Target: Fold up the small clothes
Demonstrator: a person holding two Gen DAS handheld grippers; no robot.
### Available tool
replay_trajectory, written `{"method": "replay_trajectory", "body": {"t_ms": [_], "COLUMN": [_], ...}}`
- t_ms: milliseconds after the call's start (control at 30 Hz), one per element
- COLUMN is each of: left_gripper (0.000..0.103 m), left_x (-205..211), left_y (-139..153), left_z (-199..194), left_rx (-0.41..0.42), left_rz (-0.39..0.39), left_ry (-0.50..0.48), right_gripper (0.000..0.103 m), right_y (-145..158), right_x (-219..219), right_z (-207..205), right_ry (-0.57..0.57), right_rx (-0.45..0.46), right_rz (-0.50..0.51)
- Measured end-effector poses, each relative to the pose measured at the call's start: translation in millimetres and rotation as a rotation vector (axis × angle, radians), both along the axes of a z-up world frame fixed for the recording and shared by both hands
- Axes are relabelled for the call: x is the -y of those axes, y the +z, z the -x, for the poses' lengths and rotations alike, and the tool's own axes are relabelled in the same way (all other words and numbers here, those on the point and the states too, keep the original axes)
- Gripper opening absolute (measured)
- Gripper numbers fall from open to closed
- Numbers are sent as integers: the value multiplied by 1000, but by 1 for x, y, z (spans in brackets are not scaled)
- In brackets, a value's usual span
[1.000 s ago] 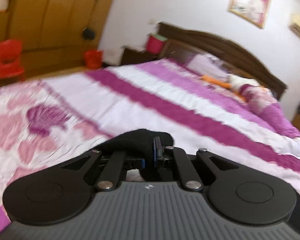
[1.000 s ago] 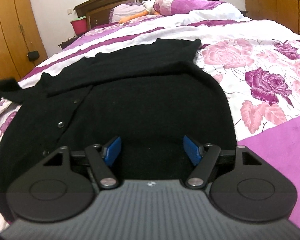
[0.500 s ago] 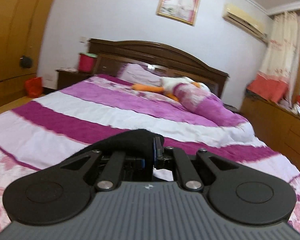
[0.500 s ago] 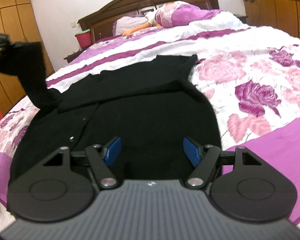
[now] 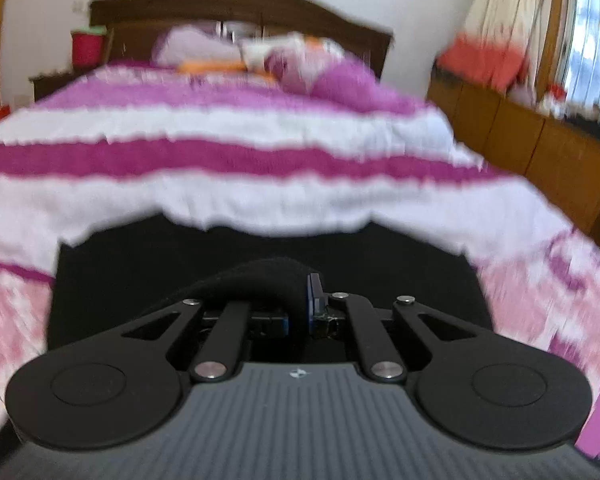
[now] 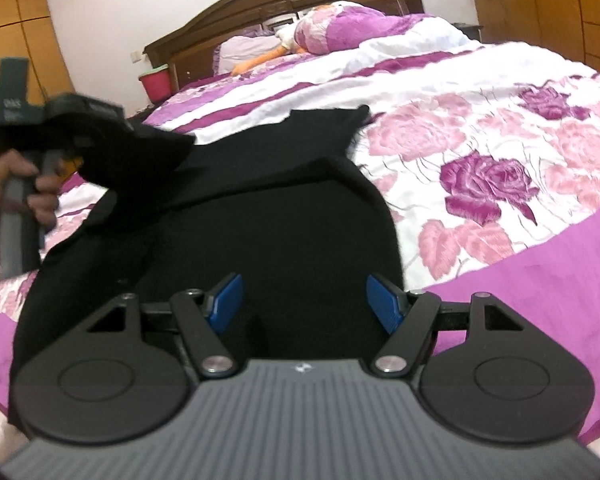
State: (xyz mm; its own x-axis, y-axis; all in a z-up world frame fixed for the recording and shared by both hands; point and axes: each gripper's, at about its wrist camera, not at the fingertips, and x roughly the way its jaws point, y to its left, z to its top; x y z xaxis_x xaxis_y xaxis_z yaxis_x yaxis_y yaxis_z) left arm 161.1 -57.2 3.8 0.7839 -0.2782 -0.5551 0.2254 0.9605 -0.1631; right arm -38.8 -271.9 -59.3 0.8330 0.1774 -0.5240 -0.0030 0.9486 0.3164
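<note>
Purple-and-white striped bedding (image 5: 260, 128) fills the left wrist view, blurred, running back to a dark wooden headboard (image 5: 236, 4), with a red bin (image 5: 87, 46) at the left and wooden cabinets (image 5: 540, 140) along the right. A black garment (image 5: 380, 268) lies spread on the bed just ahead of the left gripper (image 5: 300, 304). Its fingers are drawn close together and clamp a raised fold of that black fabric, which bulges up over the left finger.

From the right wrist view, the bed's floral cover (image 6: 492, 168) spreads to the right, and a rolled purple quilt (image 6: 340, 32) sits near the headboard (image 6: 284, 4). The black garment (image 6: 284, 216) lies flat across the bed, one sleeve stretched toward the stripes. The right gripper (image 6: 304, 304) hovers over the garment's near part with its blue fingers (image 6: 226, 298) spread wide and holding nothing. At the left a hand (image 6: 4, 196) grips the left gripper (image 6: 100, 140), blurred, with a flap of black cloth lifted off the bed in its fingers.
</note>
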Motion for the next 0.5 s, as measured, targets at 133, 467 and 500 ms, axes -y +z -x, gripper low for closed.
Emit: {"method": "replay_trajectory", "body": {"t_ms": [133,467,500], "left_gripper": [10,48,50], "left_x": [6,-30,-35], "left_y": [-27,-20,-17], "left_z": [1,46,53], "left_rx": [-51,-77,-75], "left_rz": [-32,-42,-44], "left_ry": [-41,-35,-24], "right_gripper": [70,70,70], "right_y": [-7,-9,-9], "right_x": [3,0,0], "right_z": [-1,-1,-1], "right_ry": [5,5,5], "right_rx": [-9,-4,-4], "right_rz": [-13,-4,-4]}}
